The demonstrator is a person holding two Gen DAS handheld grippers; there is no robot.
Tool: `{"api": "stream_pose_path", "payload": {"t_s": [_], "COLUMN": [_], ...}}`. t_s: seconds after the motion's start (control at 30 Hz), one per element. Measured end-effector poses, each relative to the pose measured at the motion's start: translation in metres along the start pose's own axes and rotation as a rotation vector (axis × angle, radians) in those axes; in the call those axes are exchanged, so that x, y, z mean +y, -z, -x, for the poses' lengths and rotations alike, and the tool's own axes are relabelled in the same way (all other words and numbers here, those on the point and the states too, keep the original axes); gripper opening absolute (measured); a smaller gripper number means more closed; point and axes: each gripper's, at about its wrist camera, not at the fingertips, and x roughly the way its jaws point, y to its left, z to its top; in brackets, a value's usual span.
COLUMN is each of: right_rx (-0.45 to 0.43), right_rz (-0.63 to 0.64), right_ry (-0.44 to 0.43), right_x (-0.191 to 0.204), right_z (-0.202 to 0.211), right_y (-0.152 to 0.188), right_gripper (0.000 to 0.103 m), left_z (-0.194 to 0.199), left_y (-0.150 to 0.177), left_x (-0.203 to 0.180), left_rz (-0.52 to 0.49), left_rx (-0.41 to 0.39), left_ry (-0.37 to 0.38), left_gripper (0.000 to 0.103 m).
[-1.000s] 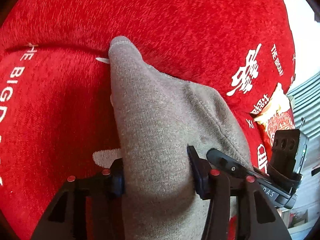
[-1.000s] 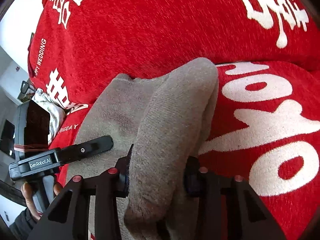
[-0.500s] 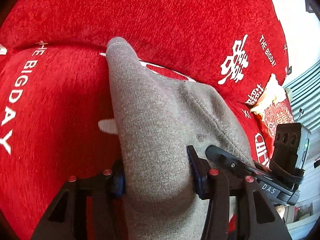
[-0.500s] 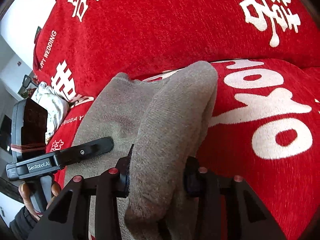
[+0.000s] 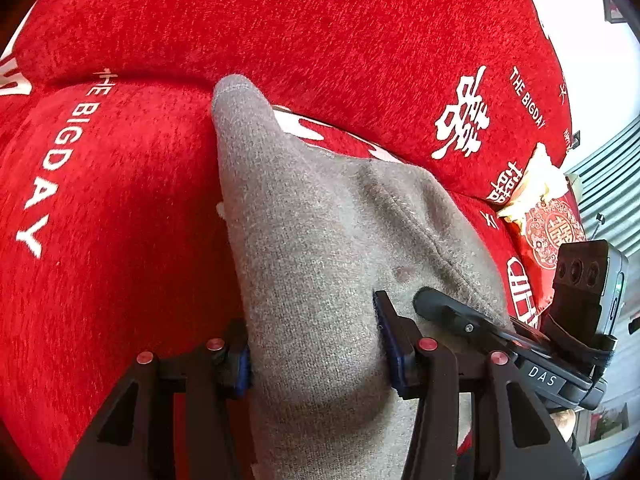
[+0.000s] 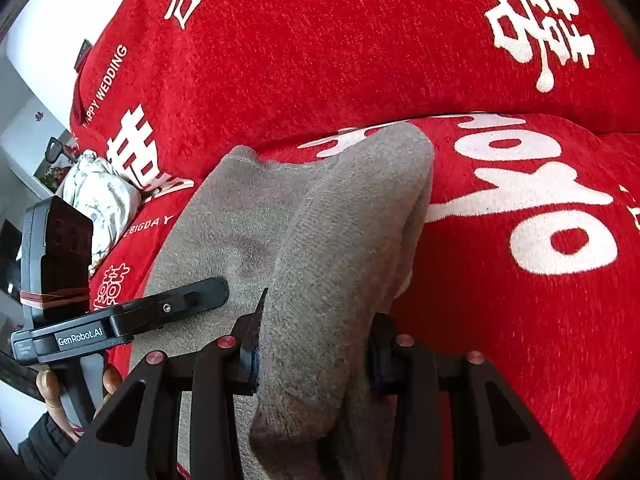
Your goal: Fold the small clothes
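A small grey knit garment hangs stretched between both grippers above a red sofa cover. My left gripper is shut on a thick bunch of its left side, the pads pressing in from both sides. My right gripper is shut on a bunched fold of the same grey garment. In the left wrist view the right gripper's body lies at the cloth's right edge. In the right wrist view the left gripper's body rests on the cloth, held by a hand.
The red sofa cover with white lettering fills both views, its backrest rising behind. A red and gold snack bag lies at the right. A white patterned cloth bundle sits at the left of the seat.
Both grippers carried the grey garment across the sofa; the white lettering slid toward the lower right in the left view and down in the right view. Both grips look unchanged.
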Motion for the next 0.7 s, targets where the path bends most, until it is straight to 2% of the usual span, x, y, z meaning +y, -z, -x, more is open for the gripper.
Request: {"api": "stream_pose_path", "payload": {"t_s": [0.7], "right_rx": [-0.002], "right_rz": [0.040], "right_ry": [0.015], "right_x": [0.033], "right_z": [0.009], "right_y": [0.031], "right_gripper": [0.041], "left_z": [0.030], "left_y": [0.035], "left_x": [0.010], "left_rz": [-0.006], "left_rx": [-0.033], "left_ry": [-0.009], "left_gripper": [0.052]}}
